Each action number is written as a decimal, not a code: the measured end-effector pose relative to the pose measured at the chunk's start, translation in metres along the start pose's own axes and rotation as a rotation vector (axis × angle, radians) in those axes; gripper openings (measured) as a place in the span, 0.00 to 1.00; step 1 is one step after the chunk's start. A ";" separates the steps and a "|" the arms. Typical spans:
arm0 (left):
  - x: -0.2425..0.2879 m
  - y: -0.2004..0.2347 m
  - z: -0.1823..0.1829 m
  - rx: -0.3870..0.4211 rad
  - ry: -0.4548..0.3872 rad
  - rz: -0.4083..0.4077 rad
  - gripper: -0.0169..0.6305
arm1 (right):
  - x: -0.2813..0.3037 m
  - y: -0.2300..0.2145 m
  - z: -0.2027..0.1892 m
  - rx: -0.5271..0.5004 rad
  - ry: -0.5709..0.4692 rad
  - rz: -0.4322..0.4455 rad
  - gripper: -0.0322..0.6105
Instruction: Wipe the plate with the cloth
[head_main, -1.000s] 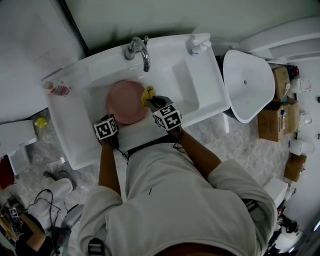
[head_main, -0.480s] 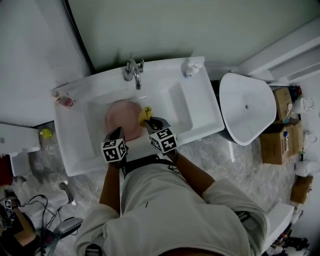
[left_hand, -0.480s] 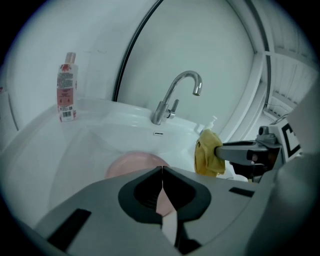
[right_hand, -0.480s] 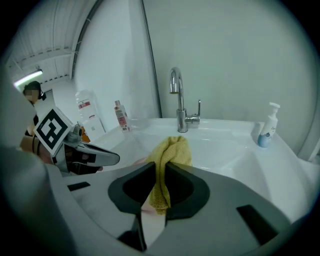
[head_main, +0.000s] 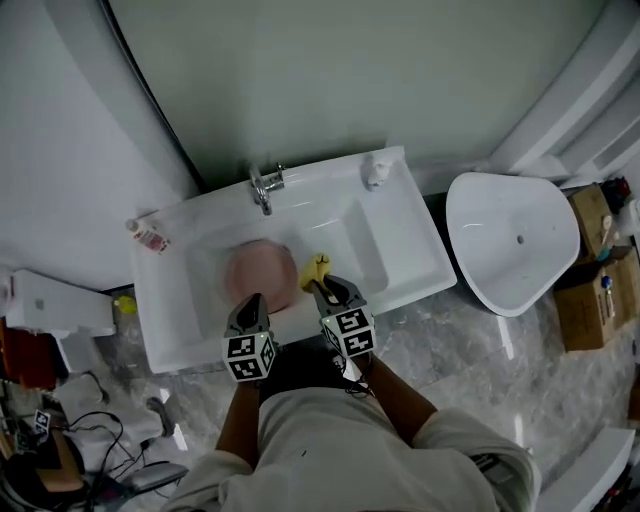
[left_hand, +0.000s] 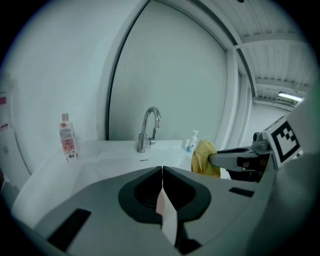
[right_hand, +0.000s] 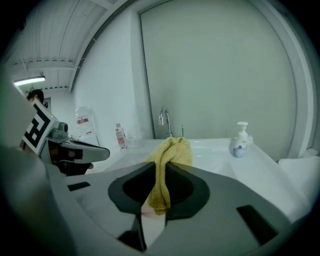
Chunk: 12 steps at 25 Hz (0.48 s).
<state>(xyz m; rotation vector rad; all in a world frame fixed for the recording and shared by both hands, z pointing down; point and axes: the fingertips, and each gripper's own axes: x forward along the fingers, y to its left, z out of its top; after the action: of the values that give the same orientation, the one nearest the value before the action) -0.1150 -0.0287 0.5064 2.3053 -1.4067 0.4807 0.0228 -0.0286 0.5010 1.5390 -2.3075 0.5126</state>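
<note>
A pink plate (head_main: 260, 272) lies in the basin of the white sink (head_main: 400, 250). My right gripper (head_main: 322, 284) hovers at the plate's right edge, shut on a yellow cloth (head_main: 316, 268). In the right gripper view the cloth (right_hand: 170, 155) bunches up between the jaws and hangs down behind them. My left gripper (head_main: 249, 303) is over the plate's near edge; in the left gripper view its jaws (left_hand: 162, 172) meet with nothing seen between them. That view hides the plate and shows the cloth (left_hand: 204, 157) at the right.
A chrome faucet (head_main: 262, 188) stands at the back of the sink, with a soap dispenser (head_main: 376, 170) at its right corner and a pink-labelled bottle (head_main: 148, 236) on the left ledge. A white toilet (head_main: 510, 240) and cardboard boxes (head_main: 590, 300) are to the right.
The head view has pulled back, so the sink looks smaller and farther. Both grippers stay at the plate's near side; the cloth remains in the right gripper.
</note>
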 end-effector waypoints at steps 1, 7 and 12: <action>-0.002 -0.001 0.010 -0.001 -0.024 -0.001 0.06 | -0.001 -0.003 0.008 -0.005 -0.018 -0.009 0.14; -0.023 0.001 0.082 -0.001 -0.191 -0.048 0.06 | -0.017 0.003 0.074 -0.060 -0.152 -0.045 0.14; -0.040 0.009 0.150 0.035 -0.319 -0.058 0.06 | -0.033 0.008 0.134 -0.101 -0.272 -0.087 0.14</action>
<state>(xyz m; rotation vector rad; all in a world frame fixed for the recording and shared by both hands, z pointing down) -0.1281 -0.0773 0.3589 2.5282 -1.4747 0.1229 0.0184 -0.0610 0.3671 1.7422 -2.4044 0.1696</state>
